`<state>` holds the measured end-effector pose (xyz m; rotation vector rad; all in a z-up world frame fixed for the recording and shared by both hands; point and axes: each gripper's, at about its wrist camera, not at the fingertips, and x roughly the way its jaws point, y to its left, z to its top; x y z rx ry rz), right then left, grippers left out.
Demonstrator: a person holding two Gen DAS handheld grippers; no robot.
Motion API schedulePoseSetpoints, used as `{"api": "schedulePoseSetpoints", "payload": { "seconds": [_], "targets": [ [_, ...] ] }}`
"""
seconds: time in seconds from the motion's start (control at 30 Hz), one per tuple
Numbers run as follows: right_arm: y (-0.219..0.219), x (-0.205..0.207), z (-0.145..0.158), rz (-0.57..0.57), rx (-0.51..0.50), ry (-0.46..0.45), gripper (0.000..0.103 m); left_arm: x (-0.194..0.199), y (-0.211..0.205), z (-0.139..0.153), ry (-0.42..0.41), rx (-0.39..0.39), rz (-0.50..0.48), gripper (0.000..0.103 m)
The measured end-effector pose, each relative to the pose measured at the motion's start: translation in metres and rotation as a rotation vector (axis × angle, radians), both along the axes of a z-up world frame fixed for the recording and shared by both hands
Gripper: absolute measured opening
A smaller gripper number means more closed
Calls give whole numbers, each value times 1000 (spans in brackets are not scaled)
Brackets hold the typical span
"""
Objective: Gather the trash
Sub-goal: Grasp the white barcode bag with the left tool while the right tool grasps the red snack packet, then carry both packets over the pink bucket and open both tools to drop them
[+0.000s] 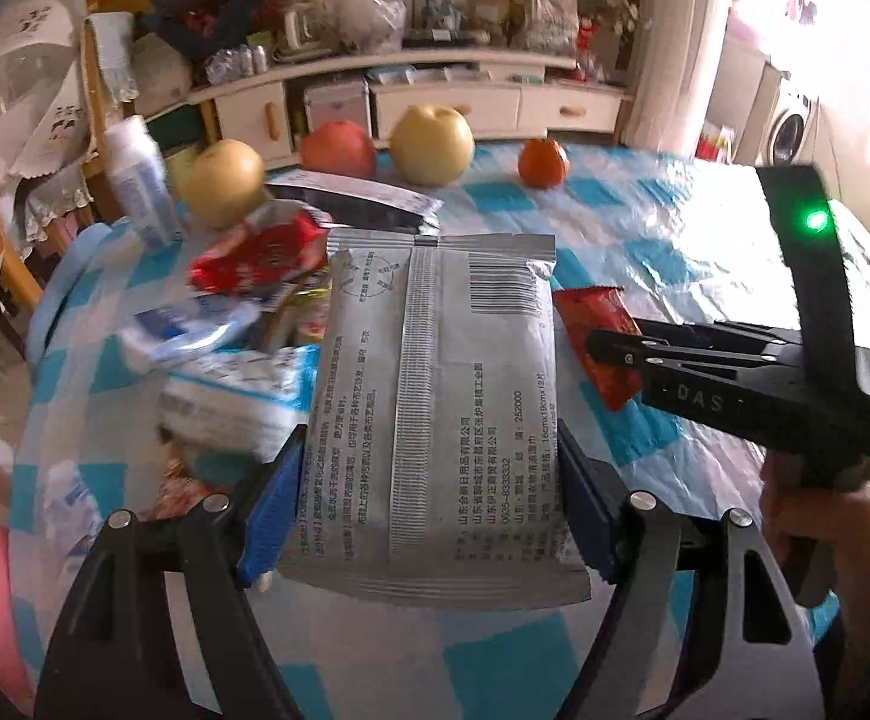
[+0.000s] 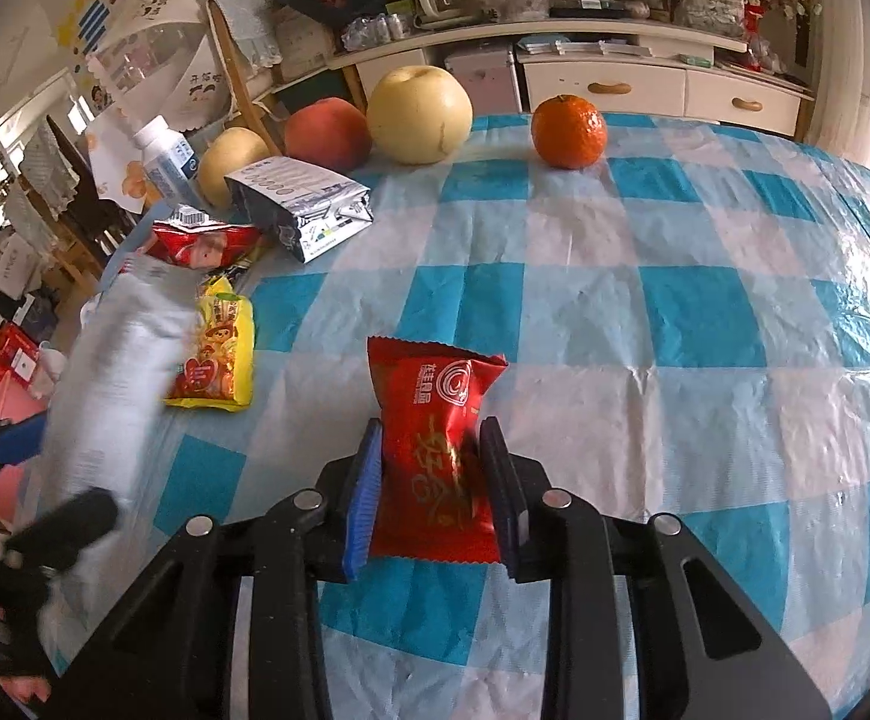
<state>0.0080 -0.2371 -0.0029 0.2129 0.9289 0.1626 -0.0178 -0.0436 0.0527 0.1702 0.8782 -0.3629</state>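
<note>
Your left gripper [image 1: 429,498] is clamped on a silver wipes packet [image 1: 435,396], printed back up, seam down the middle, lifted over the checked tablecloth [image 2: 675,312]. Your right gripper [image 2: 432,480], angled down, pinches a red snack wrapper [image 2: 435,456] lying on the cloth, crinkled and glossy.
</note>
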Motion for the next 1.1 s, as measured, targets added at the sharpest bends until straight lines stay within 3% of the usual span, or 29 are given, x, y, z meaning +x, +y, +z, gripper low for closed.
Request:
{"api": "schedulePoseSetpoints", "payload": {
  "seconds": [0.4, 0.73, 0.93, 1.1],
  "targets": [
    [5, -9, 1, -6, 14, -33, 29, -17, 80, 24, -96, -119, 73, 77],
    [11, -18, 9, -32, 53, -66, 28, -17, 141, 33, -141, -127, 182, 77],
    [28, -34, 40, -14, 138, -133, 27, -19, 178, 43, -156, -133, 260, 77],
    [73, -44, 74, 67, 194, -190, 27, -25, 220, 61, -198, -154, 356, 77]
  ]
}}
